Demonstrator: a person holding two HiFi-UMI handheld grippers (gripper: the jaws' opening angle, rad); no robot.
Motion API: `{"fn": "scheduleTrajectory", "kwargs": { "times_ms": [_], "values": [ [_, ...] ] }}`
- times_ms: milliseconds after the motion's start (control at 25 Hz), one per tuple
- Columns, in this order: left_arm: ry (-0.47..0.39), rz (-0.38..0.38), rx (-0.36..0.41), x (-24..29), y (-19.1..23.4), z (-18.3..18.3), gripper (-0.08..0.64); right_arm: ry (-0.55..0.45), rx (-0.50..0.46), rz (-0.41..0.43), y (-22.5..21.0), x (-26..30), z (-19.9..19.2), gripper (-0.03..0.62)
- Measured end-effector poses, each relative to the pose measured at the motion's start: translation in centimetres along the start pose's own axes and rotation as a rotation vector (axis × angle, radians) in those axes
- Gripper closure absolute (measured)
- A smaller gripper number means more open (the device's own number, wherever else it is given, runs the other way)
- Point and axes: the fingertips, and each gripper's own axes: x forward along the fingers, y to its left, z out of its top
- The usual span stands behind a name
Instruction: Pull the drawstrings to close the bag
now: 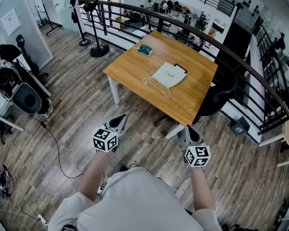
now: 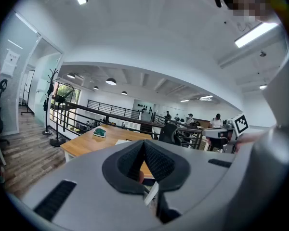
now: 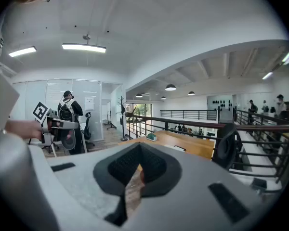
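Bag (image 1: pixel 166 79) on table (image 1: pixel 135 66) — print (image 1: pixel 170 73) (small, dark) unreadable

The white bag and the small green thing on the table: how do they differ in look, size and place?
The white bag is clearly larger than the green thing. The white bag is pale and has loose cords trailing toward the near edge; the green thing is dark and has none. The white bag lies near the middle of the wooden table, the green thing near its far edge. Both lie flat, apart from each other.
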Motion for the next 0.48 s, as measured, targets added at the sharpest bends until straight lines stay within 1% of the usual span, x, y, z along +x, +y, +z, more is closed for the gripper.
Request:
{"fn": "scheduleTrajectory", "kwargs": {
  "times_ms": [480],
  "values": [
    [0.004, 0.011, 0.001, 0.44, -0.14, -0.13, 0.566, -0.008, 0.035, 0.010, -0.57, 0.38, -0.07, 0.594]
  ]
}}
